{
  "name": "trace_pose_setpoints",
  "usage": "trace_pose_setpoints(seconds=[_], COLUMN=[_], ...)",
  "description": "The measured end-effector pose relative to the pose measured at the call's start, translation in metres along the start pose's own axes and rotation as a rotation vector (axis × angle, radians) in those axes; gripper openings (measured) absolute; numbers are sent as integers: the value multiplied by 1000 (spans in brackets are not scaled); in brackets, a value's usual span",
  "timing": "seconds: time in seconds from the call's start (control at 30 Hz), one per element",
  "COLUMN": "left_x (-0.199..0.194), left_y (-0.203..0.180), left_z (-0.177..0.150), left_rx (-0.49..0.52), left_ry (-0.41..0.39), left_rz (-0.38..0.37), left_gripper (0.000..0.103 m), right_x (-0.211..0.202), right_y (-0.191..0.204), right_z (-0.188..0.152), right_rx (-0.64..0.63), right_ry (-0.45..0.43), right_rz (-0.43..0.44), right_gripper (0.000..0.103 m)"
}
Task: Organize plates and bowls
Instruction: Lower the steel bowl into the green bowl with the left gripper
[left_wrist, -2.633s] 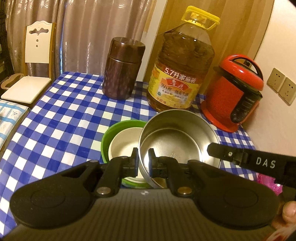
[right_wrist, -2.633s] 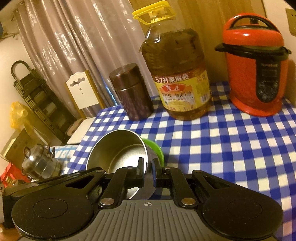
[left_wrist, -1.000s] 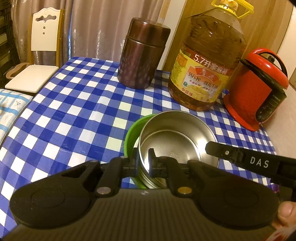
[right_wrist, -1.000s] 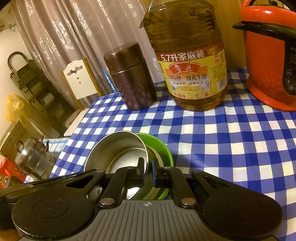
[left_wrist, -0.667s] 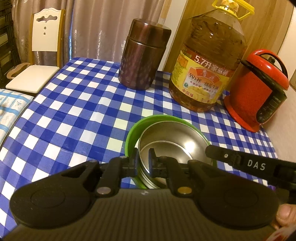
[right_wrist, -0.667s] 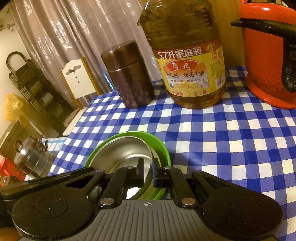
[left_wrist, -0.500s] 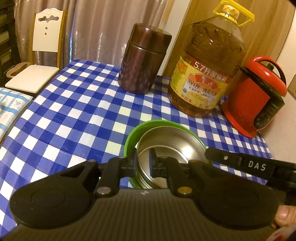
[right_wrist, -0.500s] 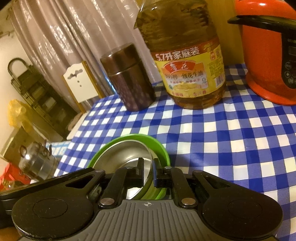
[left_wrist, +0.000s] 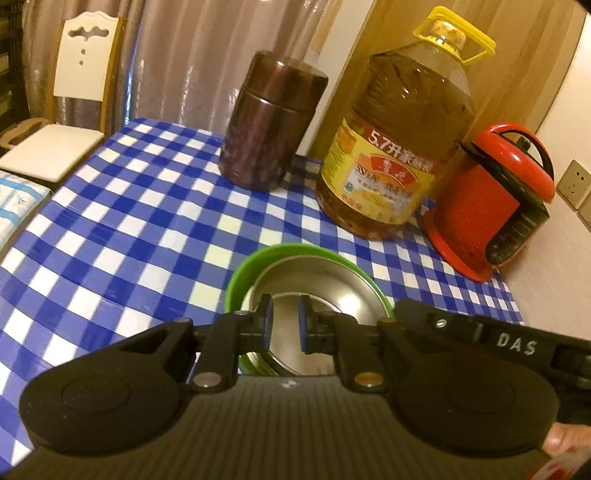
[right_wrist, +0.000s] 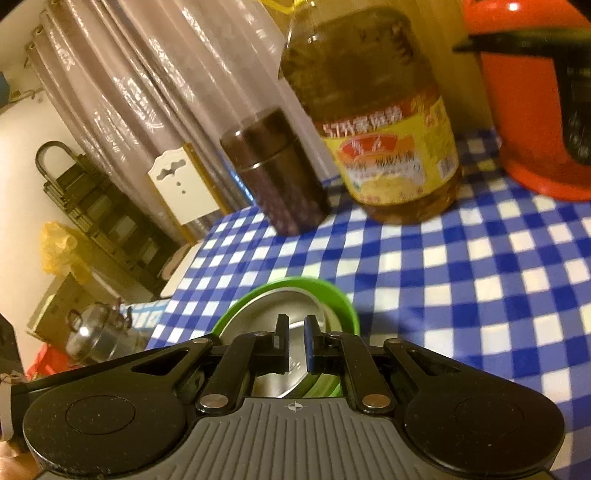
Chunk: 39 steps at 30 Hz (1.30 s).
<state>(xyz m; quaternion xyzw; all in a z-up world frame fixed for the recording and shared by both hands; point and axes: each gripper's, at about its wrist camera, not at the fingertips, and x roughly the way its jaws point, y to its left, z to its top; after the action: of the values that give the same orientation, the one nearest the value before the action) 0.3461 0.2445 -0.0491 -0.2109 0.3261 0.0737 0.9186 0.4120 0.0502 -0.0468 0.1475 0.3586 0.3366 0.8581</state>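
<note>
Left gripper (left_wrist: 283, 319): two black fingers parted by a narrow gap, nothing between them, hovering just above the near side of a steel bowl (left_wrist: 325, 291). Right gripper (right_wrist: 295, 338): fingers likewise slightly apart, empty, poised over the near rim of the same steel bowl (right_wrist: 266, 314), whose metal shows through the gap. Contact with the rim impossible to judge in either view.

Steel bowl nested inside a green bowl (left_wrist: 236, 280), the green rim visible as a ring around it; in the right wrist view that green rim (right_wrist: 343, 299) curving around the far and right side. Both bowls sitting together near the front edge of a blue-and-white checked tablecloth (left_wrist: 122, 221).

Farther back on the cloth, well apart from the bowls: a dark brown lidded canister (left_wrist: 273, 122) at centre, a large oil bottle (left_wrist: 399, 140) with yellow cap and yellow label just beside it to the right, and a red cooker (left_wrist: 495, 195) at the far right near the wall.

Beyond the table: pale curtains (left_wrist: 192, 51), a white chair (left_wrist: 77, 62) at left. Right wrist view somewhat blurred; a dark rack (right_wrist: 99, 218) and a small metal pot (right_wrist: 96, 339) visible off the table's left side.
</note>
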Motion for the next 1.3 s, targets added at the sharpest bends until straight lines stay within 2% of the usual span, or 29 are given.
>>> trace_pose_setpoints(seconds=[0.27,0.87,1.3], left_x=[7,9,4], left_y=[3,1,-3], left_z=[-4,-5,-6], left_rx=[0,1,43], left_ry=[22,25,7], left_rz=[19,23,52], left_gripper=[11,11,11], right_x=[11,7,-6], right_y=[-8,-6,-7], right_z=[-8,-8,-8], right_rx=[13,-6,-12], right_ry=[39,32,13], right_rz=[-35,-39,-85], right_gripper=[9,9,10])
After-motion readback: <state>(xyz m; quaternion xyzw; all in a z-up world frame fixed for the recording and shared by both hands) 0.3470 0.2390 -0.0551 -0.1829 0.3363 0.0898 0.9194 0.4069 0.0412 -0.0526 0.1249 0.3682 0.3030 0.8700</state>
